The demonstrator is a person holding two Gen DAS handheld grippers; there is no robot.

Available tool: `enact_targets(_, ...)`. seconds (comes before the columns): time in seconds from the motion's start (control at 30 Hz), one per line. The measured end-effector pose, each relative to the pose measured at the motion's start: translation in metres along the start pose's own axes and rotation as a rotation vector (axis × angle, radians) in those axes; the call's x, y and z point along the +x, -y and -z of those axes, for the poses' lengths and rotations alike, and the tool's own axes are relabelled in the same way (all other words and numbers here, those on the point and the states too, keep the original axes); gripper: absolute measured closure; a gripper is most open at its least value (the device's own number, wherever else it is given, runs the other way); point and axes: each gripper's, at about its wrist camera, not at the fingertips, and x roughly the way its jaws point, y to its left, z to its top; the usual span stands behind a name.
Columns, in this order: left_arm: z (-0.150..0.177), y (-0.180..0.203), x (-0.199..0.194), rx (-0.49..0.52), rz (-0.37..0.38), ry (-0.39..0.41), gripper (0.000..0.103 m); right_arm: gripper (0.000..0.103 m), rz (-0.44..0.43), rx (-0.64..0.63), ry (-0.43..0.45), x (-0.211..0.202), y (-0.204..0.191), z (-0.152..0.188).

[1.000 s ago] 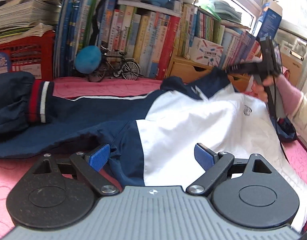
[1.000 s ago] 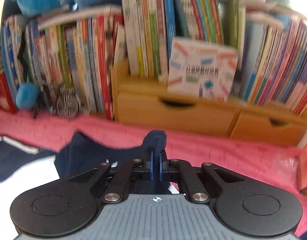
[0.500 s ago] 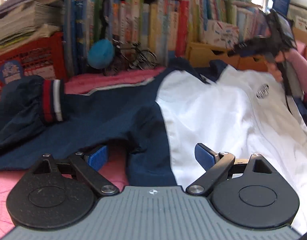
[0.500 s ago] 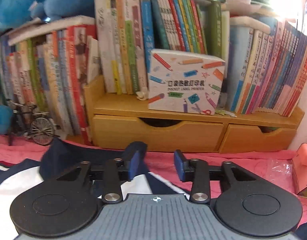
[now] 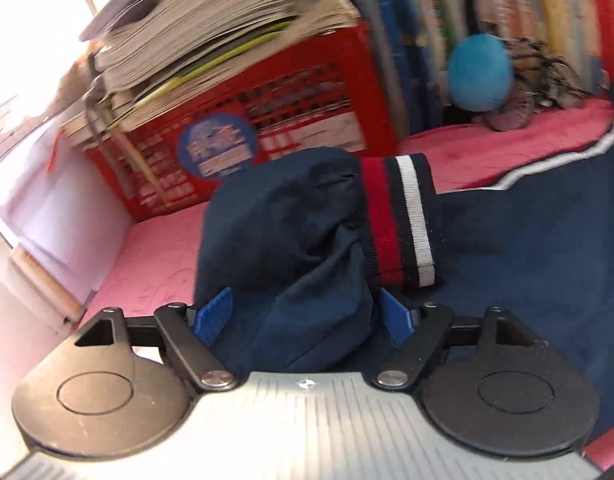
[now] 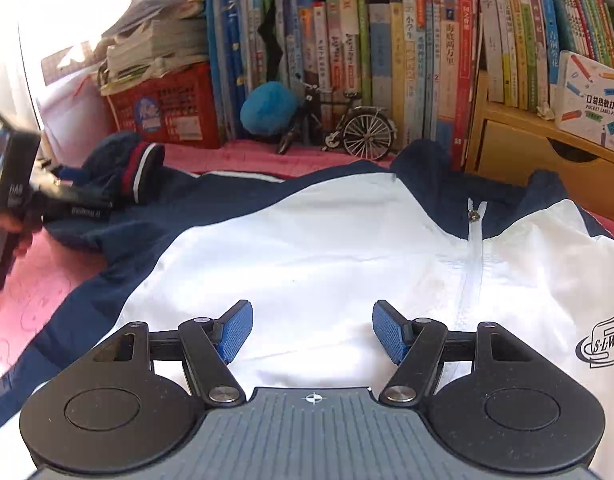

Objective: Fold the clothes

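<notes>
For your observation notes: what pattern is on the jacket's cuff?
Red, navy and white stripes on the cuff, clearest in the left wrist view.

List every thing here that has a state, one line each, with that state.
Jacket: spread flat on the pink cover, unfolded.
Zipper: closed up to the collar.
Sleeve: bunched, cuff doubled back, lying between the left claw's pads.
Left claw: closing around the sleeve, not yet gripping.
Right claw: opening, empty, over the white front.
Drawer: shut.
</notes>
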Motion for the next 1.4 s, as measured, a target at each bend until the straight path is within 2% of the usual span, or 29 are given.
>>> enact_targets(0.07, -0.004, -0.040, 0.008, -0.071, -0.132, -0.040, 0.024, 0.035, 0.003, -0.013, 0.000, -0.002, -0.002, 0.008)
enact_targets(0.17, -0.002, -0.105, 0.010, -0.233, -0.270, -0.098, 0.025, 0.035, 0.008, -0.014, 0.006, -0.003, -0.002, 0.016)
enact_targets(0.27, 0.004, -0.142, -0.008, -0.362, -0.359, -0.081, 0.027, 0.029, -0.004, -0.033, 0.010, -0.005, -0.007, 0.021)
enact_targets(0.33, 0.005, -0.156, -0.021, -0.448, -0.385, -0.064, 0.027, 0.025, 0.006, -0.067, 0.005, -0.004, -0.013, 0.024)
enact_targets(0.37, 0.005, -0.155, -0.028, -0.468, -0.356, -0.047, 0.027, 0.025, 0.019, -0.084, 0.009, -0.004, -0.016, 0.026)
enact_targets(0.47, 0.001, -0.130, -0.052, -0.441, -0.220, 0.018, 0.027, 0.025, 0.036, -0.088, 0.021, -0.014, -0.021, 0.024)
enact_targets(0.53, -0.003, -0.091, -0.072, -0.347, -0.096, 0.065, 0.027, 0.025, 0.002, -0.033, 0.072, -0.035, -0.013, 0.022)
enact_targets(0.6, -0.006, -0.049, -0.089, -0.277, 0.046, 0.094, 0.026, 0.025, 0.008, 0.061, 0.115, -0.059, 0.008, 0.019)
enact_targets(0.7, -0.011, 0.026, -0.111, -0.200, 0.283, 0.109, 0.026, 0.025, 0.130, 0.169, 0.165, -0.088, 0.053, 0.023)
enact_targets(0.8, -0.011, 0.110, -0.126, -0.090, 0.479, 0.109, 0.023, 0.025, 0.352, 0.236, 0.184, -0.115, 0.108, 0.037)
enact_targets(0.83, -0.009, 0.136, -0.128, -0.047, 0.510, 0.110, 0.023, 0.025, 0.431, 0.258, 0.188, -0.123, 0.127, 0.043)
enact_targets(0.93, 0.000, 0.214, -0.135, 0.091, 0.567, 0.098, 0.023, 0.023, 0.739, 0.263, 0.167, -0.139, 0.185, 0.067)
enact_targets(1.0, 0.003, 0.243, -0.131, 0.108, 0.579, 0.067, 0.023, 0.022, 0.944, 0.264, 0.151, -0.150, 0.223, 0.083)
enact_targets(1.07, 0.007, 0.256, -0.127, 0.075, 0.579, 0.066, 0.020, 0.015, 1.029, 0.284, 0.108, -0.149, 0.257, 0.097)
enact_targets(1.13, 0.007, 0.258, -0.123, 0.036, 0.577, 0.063, 0.018, 0.002, 1.114, 0.303, 0.064, -0.148, 0.291, 0.112)
enact_targets(1.2, 0.007, 0.258, -0.120, 0.005, 0.564, 0.059, 0.011, 0.002, 1.021, 0.383, 0.030, -0.147, 0.317, 0.123)
enact_targets(1.27, 0.008, 0.258, -0.116, -0.014, 0.545, 0.059, 0.002, 0.007, 0.903, 0.463, 0.004, -0.145, 0.336, 0.135)
enact_targets(1.3, 0.009, 0.257, -0.114, -0.023, 0.539, 0.057, 0.000, 0.021, 0.900, 0.466, 0.000, -0.144, 0.341, 0.137)
enact_targets(1.33, 0.008, 0.256, -0.113, -0.029, 0.539, 0.051, 0.000, 0.042, 0.897, 0.468, -0.005, -0.143, 0.346, 0.140)
enact_targets(1.37, 0.008, 0.256, -0.114, -0.027, 0.534, 0.051, 0.000, 0.049, 0.894, 0.471, -0.009, -0.142, 0.351, 0.143)
enact_targets(1.4, 0.008, 0.256, -0.115, -0.025, 0.530, 0.051, 0.000, 0.061, 0.916, 0.473, -0.001, -0.147, 0.357, 0.141)
